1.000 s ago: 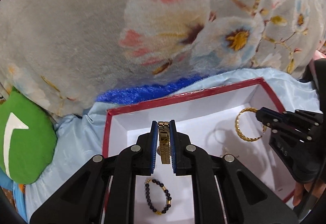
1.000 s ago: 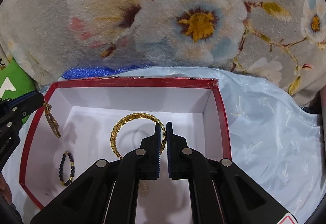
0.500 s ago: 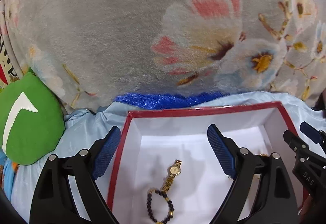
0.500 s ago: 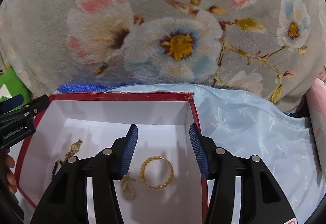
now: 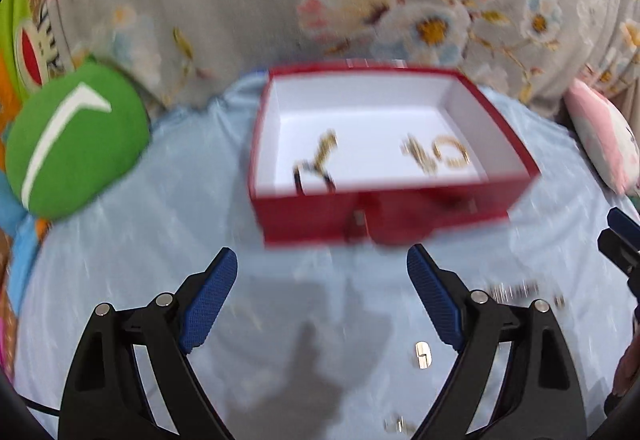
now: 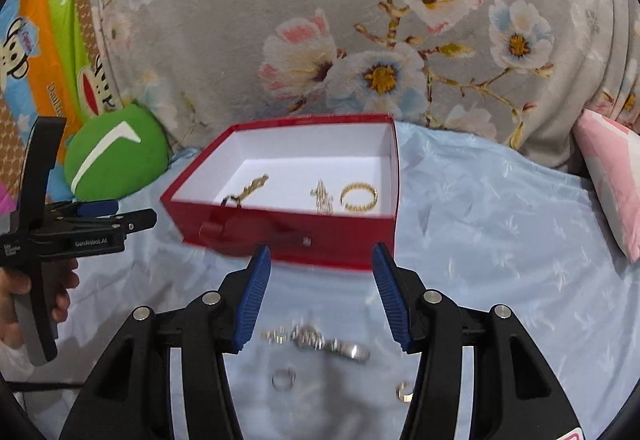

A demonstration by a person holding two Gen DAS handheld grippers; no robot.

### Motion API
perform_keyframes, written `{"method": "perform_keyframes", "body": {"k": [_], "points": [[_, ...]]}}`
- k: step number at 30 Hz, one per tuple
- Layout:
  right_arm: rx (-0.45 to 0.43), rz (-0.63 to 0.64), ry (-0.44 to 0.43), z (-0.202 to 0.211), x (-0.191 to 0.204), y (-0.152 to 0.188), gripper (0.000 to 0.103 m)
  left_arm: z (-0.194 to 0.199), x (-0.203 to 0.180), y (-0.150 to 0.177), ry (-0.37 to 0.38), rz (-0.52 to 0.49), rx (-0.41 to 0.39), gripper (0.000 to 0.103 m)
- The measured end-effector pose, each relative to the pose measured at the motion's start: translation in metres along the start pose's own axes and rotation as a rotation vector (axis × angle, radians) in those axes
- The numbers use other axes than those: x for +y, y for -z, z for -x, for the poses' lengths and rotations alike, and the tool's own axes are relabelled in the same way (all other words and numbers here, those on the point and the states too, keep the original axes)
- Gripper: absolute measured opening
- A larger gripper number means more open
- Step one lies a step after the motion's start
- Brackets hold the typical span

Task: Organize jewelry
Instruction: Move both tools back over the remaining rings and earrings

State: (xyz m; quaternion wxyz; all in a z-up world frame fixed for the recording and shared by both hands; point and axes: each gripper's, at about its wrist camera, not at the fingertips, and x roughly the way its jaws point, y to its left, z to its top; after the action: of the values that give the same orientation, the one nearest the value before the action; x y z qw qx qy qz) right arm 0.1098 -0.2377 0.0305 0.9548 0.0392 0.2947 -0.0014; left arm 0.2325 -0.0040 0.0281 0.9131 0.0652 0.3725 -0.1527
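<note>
Both grippers have pulled back from the red box (image 6: pixel 288 236) since the earlier frames, and each now hangs wide open and empty over the blue cloth (image 6: pixel 500 240). Inside the box lie the gold watch (image 6: pixel 254 186), a dark bead bracelet (image 5: pixel 312 178), a gold bangle (image 6: pixel 359 197) and what looks like earrings (image 6: pixel 323 198) (blur hides detail). Left to collect: a silver chain (image 6: pixel 320 344) between the right gripper (image 6: pixel 320 296) fingers, plus two rings (image 6: pixel 284 379). The left gripper (image 5: pixel 320 300) is equally free.
</note>
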Motion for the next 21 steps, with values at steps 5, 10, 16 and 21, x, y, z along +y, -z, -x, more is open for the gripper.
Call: {"method": "perform_keyframes", "body": {"k": [5, 10, 16, 21], "points": [[0.112, -0.009, 0.006, 0.017, 0.016, 0.072, 0.052, 0.002, -0.012, 0.065, 0.027, 0.029, 0.089, 0.084], [0.172, -0.074, 0.014, 0.026, 0.023, 0.117, 0.052, -0.006, -0.021, 0.11, 0.046, 0.105, 0.175, 0.075], [0.174, -0.119, 0.023, 0.035, 0.024, 0.131, 0.052, -0.004, -0.033, 0.128, 0.008, 0.107, 0.165, 0.071], [0.188, -0.133, 0.035, 0.033, 0.022, 0.131, 0.052, -0.004, -0.046, 0.129, -0.016, 0.069, 0.145, 0.071]]}}
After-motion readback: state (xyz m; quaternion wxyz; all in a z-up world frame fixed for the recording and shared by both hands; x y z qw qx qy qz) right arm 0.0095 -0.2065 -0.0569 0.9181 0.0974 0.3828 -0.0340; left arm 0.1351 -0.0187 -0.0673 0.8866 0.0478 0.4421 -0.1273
